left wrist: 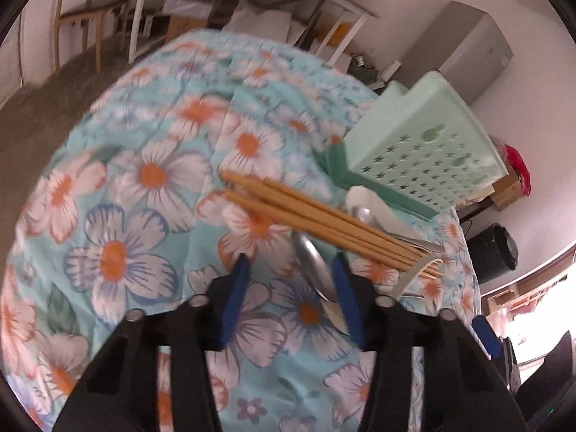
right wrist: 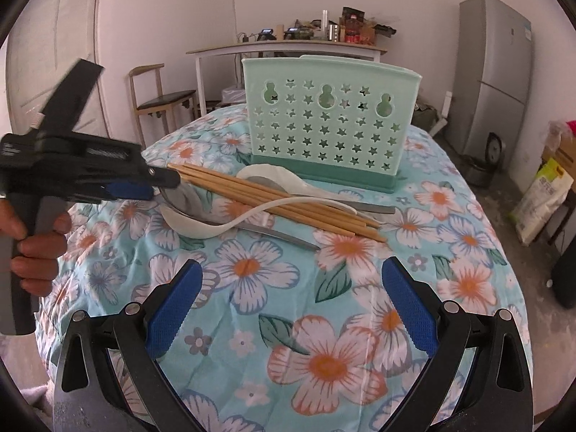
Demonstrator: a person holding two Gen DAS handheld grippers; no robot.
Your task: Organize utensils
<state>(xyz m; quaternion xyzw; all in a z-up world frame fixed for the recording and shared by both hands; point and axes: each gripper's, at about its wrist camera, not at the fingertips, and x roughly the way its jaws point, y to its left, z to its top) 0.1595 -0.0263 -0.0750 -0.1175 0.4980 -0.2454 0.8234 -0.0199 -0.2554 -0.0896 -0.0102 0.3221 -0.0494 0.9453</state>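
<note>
Right wrist view: the right gripper [right wrist: 288, 295] hovers with jaws wide apart and empty over the floral cloth [right wrist: 324, 324]. The left gripper [right wrist: 158, 183], in a hand [right wrist: 32, 248], reaches the pile's left end; whether it pinches anything I cannot tell. Chopsticks [right wrist: 273, 201], white spoons [right wrist: 259, 212] and metal spoons [right wrist: 187, 198] lie crossed before the upright green holder [right wrist: 324, 118].

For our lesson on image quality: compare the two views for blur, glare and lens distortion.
Left wrist view: motion-smeared throughout, chopsticks and green holder soft, window at lower right blown out white. Right wrist view: mostly sharp, holder's star holes crisp; only the left gripper blurs. Both: fisheye bends the tablecloth edges, dark corners.
</note>
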